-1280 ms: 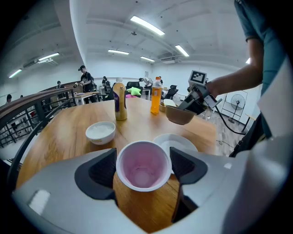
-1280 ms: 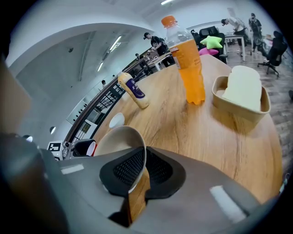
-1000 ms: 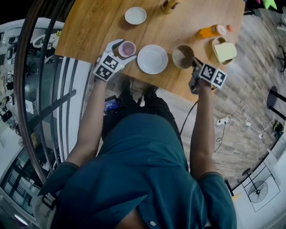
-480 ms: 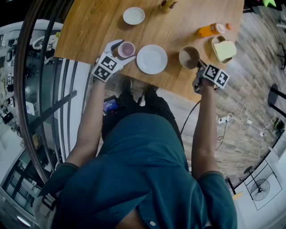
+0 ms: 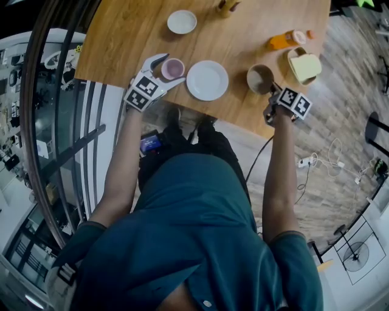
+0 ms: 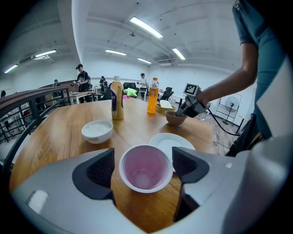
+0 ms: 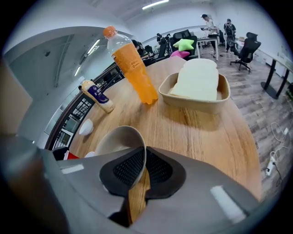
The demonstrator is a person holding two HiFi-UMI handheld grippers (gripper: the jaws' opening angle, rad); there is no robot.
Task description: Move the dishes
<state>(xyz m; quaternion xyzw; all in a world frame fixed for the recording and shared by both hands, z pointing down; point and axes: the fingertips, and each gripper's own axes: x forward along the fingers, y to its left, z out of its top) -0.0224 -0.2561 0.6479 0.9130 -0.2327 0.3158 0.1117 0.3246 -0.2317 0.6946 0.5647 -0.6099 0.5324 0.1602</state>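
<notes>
Your left gripper has just been opening its jaws. They stand wide apart on either side of the pink cup, pads clear of it, and the cup sits upright on the wooden table. Your right gripper is clamped on the brown bowl, on its rim at 5 o'clock in the head view. There the white plate lies at the cup's 3 o'clock and the bowl's 9 o'clock.

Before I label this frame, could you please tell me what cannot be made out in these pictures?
Brown bowl: right gripper view, the right claw, shut on its rim, covers the near half.
White plate: same view, almost wholly behind that claw's body.
Yellow bottle: head view, cut by the top edge.
Orange bottle label: too small or blurred in every view.
</notes>
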